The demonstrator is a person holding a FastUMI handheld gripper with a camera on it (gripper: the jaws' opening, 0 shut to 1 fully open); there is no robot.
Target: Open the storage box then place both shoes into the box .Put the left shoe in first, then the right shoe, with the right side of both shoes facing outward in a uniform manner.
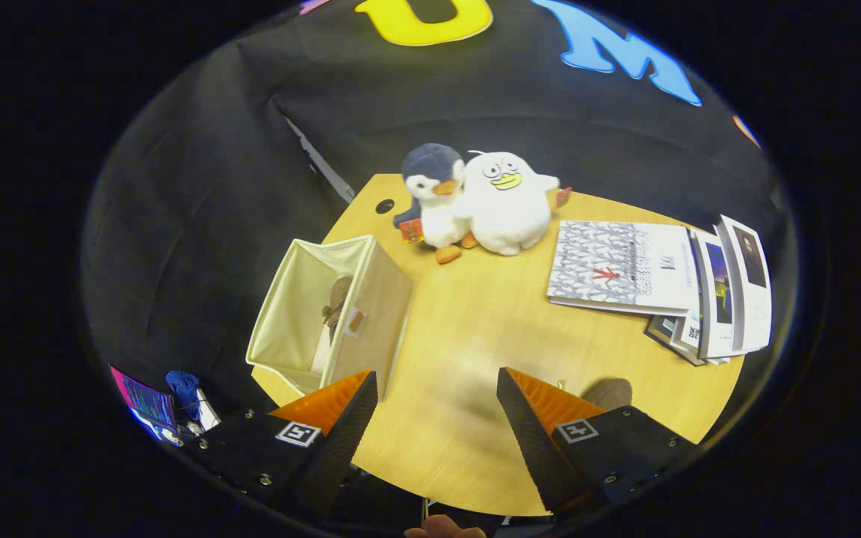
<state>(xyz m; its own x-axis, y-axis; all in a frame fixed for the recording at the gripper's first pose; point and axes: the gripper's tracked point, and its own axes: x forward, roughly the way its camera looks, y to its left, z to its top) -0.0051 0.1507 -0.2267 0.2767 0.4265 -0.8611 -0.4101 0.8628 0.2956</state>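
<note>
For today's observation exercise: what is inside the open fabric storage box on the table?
Inside the storage box a brownish shoe-like shape leans against its near wall; the wall hides its lower part. The open gripper holds nothing.

A light wooden table [475,329] with a rounded outline stands against the booth's black cloth wall [199,194], which hangs in soft folds behind and to the side. Near the table's far edge is a round cable hole [384,205]. A pale strip [318,161] runs diagonally down the cloth toward that corner (what it is cannot be told). Light falls evenly from above, leaving a soft sheen on the wood and faint shadows. Below the table's near corner, on the dark floor, lie a few small coloured items [169,403], blurred.
</note>
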